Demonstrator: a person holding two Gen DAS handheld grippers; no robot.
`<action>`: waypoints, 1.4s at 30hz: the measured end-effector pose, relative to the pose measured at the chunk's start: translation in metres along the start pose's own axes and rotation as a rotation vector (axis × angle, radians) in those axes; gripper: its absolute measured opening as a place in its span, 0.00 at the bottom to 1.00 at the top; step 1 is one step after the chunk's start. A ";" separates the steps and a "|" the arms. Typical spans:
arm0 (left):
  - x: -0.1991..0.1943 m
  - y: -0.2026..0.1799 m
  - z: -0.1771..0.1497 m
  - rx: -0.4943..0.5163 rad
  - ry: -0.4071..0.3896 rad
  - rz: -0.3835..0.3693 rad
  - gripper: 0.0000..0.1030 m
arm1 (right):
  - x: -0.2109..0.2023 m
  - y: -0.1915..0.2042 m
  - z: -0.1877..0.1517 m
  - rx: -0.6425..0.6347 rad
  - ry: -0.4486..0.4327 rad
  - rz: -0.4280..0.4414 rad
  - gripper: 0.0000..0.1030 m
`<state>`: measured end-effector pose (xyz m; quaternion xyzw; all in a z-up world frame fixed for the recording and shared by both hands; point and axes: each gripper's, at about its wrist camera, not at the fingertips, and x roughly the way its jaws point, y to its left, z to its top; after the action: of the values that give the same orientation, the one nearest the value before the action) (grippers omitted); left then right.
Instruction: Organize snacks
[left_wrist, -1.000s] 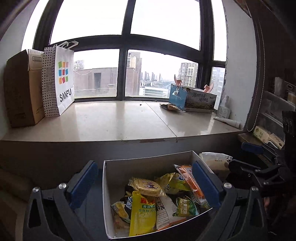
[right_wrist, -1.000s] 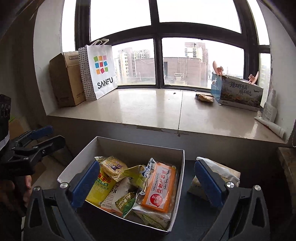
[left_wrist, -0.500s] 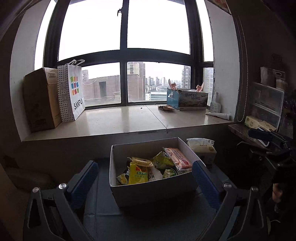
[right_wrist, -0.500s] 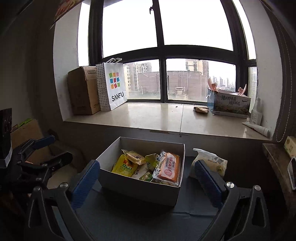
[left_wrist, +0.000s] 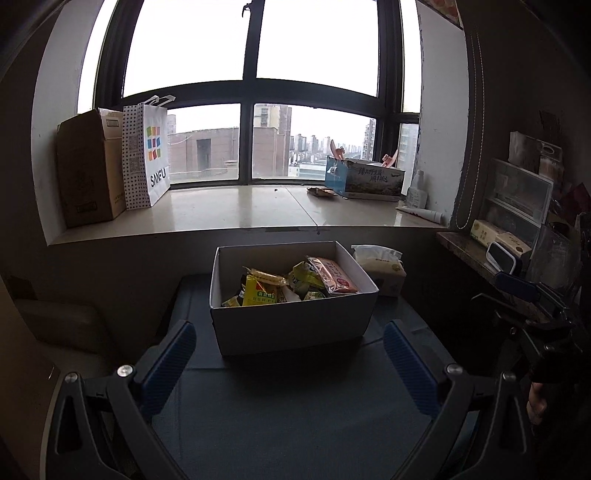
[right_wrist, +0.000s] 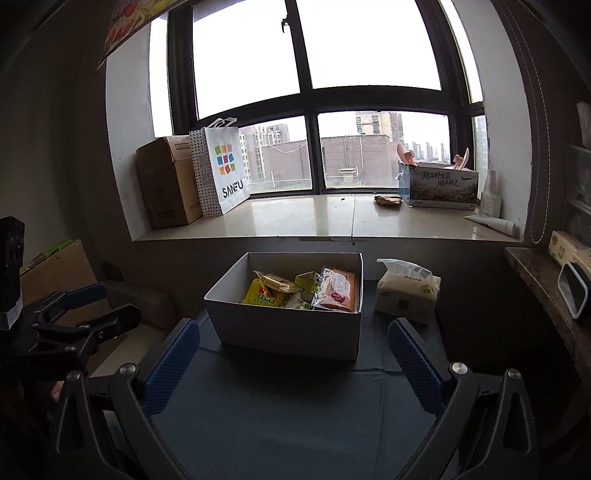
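Observation:
A white cardboard box (left_wrist: 291, 325) (right_wrist: 288, 328) stands on a dark blue cloth-covered table (left_wrist: 295, 413) (right_wrist: 295, 413). It holds several snack packets, among them a yellow one (left_wrist: 260, 293) (right_wrist: 264, 295) and an orange one (left_wrist: 334, 278) (right_wrist: 340, 290). My left gripper (left_wrist: 290, 367) is open, well back from the box, nothing between its blue pads. My right gripper (right_wrist: 291, 363) is open too, equally far back. In the right wrist view the left gripper (right_wrist: 96, 308) shows at the left edge; in the left wrist view the right gripper (left_wrist: 517, 295) shows at the right edge.
A tissue pack (left_wrist: 380, 266) (right_wrist: 408, 293) sits right of the box. Behind is a window sill (left_wrist: 236, 210) with a brown carton (left_wrist: 88, 170), a SANFU bag (left_wrist: 147, 155) and a printed box (left_wrist: 365, 179). A shelf with clutter (left_wrist: 509, 236) stands at right.
Both grippers have pulled back and up from the box; it was directly under the fingers a second ago and now stands farther off, with bare cloth in front. Both stayed open.

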<state>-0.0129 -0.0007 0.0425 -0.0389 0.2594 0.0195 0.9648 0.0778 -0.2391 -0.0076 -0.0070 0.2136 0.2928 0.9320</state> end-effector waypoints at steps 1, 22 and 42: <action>0.001 0.000 0.001 -0.003 0.001 -0.003 1.00 | 0.001 0.002 0.000 -0.004 0.004 0.003 1.00; 0.008 0.001 0.000 -0.003 0.022 -0.008 1.00 | 0.008 0.005 -0.005 -0.007 0.034 0.004 1.00; 0.009 0.000 -0.002 0.006 0.028 -0.007 1.00 | 0.010 0.004 -0.006 -0.001 0.044 0.002 1.00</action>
<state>-0.0059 -0.0004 0.0363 -0.0370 0.2729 0.0151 0.9612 0.0811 -0.2313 -0.0163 -0.0138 0.2340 0.2938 0.9267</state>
